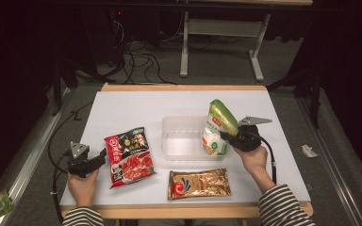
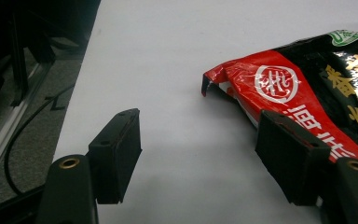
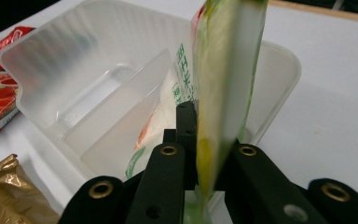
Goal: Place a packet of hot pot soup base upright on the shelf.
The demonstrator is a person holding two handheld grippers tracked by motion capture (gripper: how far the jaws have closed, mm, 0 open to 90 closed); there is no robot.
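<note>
Right gripper fingers clamped on green-white pouch over clear tub; left gripper fingers wide beside red Chinese-lettered packet.

A dim room: grey carpet floor, tangled black cables, a white table frame behind.

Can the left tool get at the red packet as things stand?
Probably yes. The left tool sits open on the table right beside the red packet, whose near edge already lies by one of its jaws, with nothing between them. The right tool is busy holding the green pouch.
</note>
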